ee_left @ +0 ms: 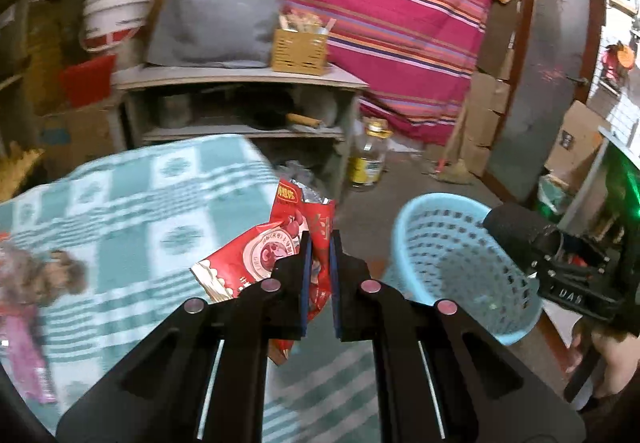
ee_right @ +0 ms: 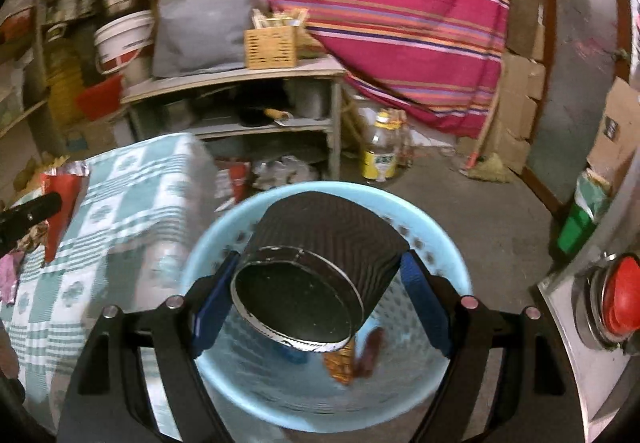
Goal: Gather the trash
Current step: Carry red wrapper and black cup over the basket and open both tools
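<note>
My left gripper [ee_left: 320, 243] is shut on crumpled red snack wrappers [ee_left: 256, 259], held above the edge of the table with the green checked cloth [ee_left: 140, 203]. A light blue plastic basket [ee_left: 452, 267] stands on the floor to its right. In the right wrist view my right gripper [ee_right: 320, 259] is shut on a black ribbed paper cup [ee_right: 332, 231], its blue pads on both sides, directly over the basket [ee_right: 444, 247]. Some wrappers [ee_right: 352, 359] lie in the basket's bottom. The cup [ee_left: 516, 227] also shows beside the basket rim.
A grey shelf unit [ee_left: 240, 79] with a cushion and a wooden box stands behind the table. A yellow-labelled bottle [ee_right: 382, 155] and a broom [ee_right: 488, 163] are on the floor. Pink and brown scraps [ee_left: 24, 323] lie on the cloth. A metal appliance with a red knob [ee_right: 620, 299] is at right.
</note>
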The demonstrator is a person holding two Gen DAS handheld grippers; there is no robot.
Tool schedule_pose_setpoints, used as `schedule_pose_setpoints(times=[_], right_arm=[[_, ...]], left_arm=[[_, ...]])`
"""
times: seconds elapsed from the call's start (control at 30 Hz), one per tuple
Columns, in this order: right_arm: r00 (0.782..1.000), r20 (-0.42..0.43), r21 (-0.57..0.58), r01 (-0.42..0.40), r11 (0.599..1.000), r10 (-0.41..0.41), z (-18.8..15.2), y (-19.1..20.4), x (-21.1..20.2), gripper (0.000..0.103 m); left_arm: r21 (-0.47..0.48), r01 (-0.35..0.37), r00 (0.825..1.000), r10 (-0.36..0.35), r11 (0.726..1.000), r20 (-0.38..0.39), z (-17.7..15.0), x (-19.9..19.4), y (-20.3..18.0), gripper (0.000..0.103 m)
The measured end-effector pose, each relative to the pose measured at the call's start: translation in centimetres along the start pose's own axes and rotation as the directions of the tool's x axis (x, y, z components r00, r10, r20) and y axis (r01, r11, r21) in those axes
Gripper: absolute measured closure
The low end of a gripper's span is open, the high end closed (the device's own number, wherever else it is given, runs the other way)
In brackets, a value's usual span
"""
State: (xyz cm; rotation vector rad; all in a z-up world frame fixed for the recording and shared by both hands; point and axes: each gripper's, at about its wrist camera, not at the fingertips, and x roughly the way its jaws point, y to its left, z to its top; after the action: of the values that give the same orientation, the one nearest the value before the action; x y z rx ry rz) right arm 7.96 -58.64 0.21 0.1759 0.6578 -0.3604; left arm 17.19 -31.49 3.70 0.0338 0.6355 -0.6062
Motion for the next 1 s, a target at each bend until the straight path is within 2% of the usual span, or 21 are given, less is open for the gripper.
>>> schedule_pose_setpoints(times=[0.27, 0.63, 0.73, 0.87, 1.0], right_arm=[[1.000, -0.011, 0.109, 0.011, 0.994, -0.010, -0.2, -4.9, 0.9, 0.024], [1.000, -0.005, 0.114, 0.025, 0.993, -0.024, -0.3, -5.5, 1.2, 0.024], [1.000, -0.003, 0.123, 0.020, 0.992, -0.020, -0.2, -6.0, 1.3, 0.024], [1.000, -0.007, 0.134, 0.020, 0.991, -0.019, -0.4, -6.7, 1.5, 0.024], [1.000, -0.013, 0.145, 0.023, 0.989, -0.021, -0.6, -6.9, 1.5, 0.024]], left_arm=[[0.031, 0.094, 0.995, -0.092, 0.995, -0.036, -0.5, 3.9, -6.2, 0.096], [0.050, 0.185, 0.981, -0.182, 0.981, -0.066, 0.8, 6.7, -10.8, 0.096], [0.070, 0.181, 0.982, -0.176, 0.981, -0.069, 1.1, 7.3, -11.9, 0.096], [0.077, 0.185, 0.981, -0.179, 0.980, -0.080, 1.1, 8.1, -12.6, 0.090], [0.092, 0.170, 0.983, -0.163, 0.981, -0.079, 1.2, 8.5, -13.1, 0.067]])
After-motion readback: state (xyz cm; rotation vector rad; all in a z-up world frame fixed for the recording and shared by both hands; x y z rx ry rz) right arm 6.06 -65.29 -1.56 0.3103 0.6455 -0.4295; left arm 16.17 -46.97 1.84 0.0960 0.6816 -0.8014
